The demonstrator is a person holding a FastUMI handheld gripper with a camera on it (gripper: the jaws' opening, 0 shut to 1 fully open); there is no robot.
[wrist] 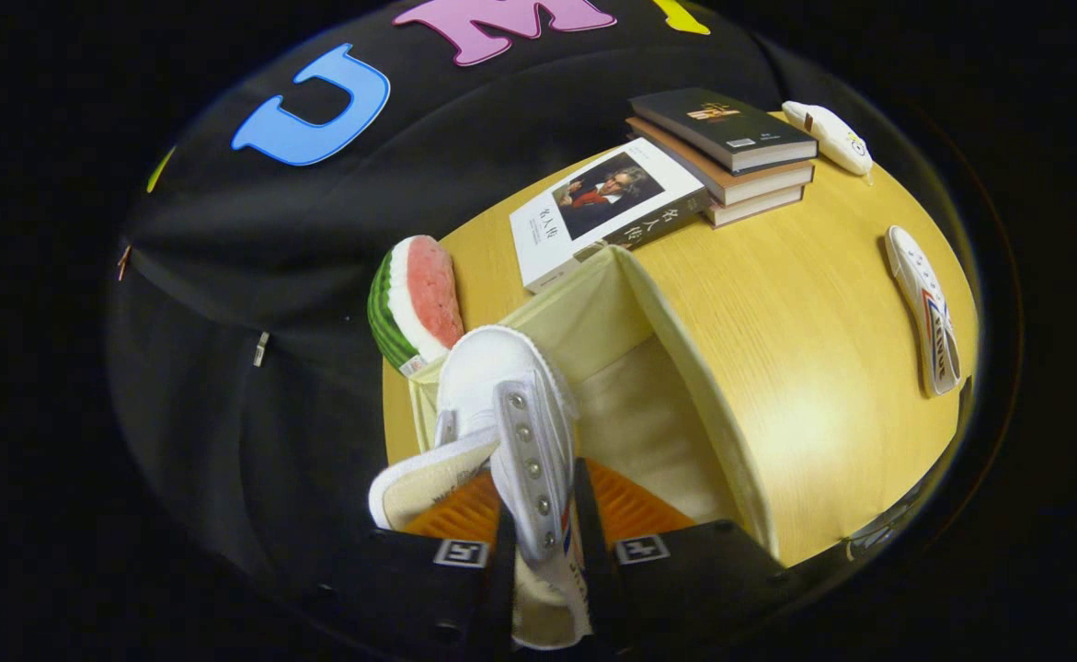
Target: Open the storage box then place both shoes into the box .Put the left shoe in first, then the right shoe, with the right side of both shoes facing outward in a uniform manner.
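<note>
A: What is the tool (543, 529) doing?

B: Its two fingers (501, 538) are clamped on the eyelet side of a white canvas shoe (501, 405), toe pointing away, held over the open cream fabric storage box (685, 368).

A: And the other shoe?

B: The second white shoe (926, 308) lies on its side on the wooden worktop (805, 303), well apart from the box, beyond its far wall.

A: Anything else around?

B: A watermelon slice (414, 299) stands just beside the box. A portrait-cover book (602, 216) lies touching the box's far corner, leaning against a stack of books (731, 152). A white toy (830, 136) lies near the stack.
</note>
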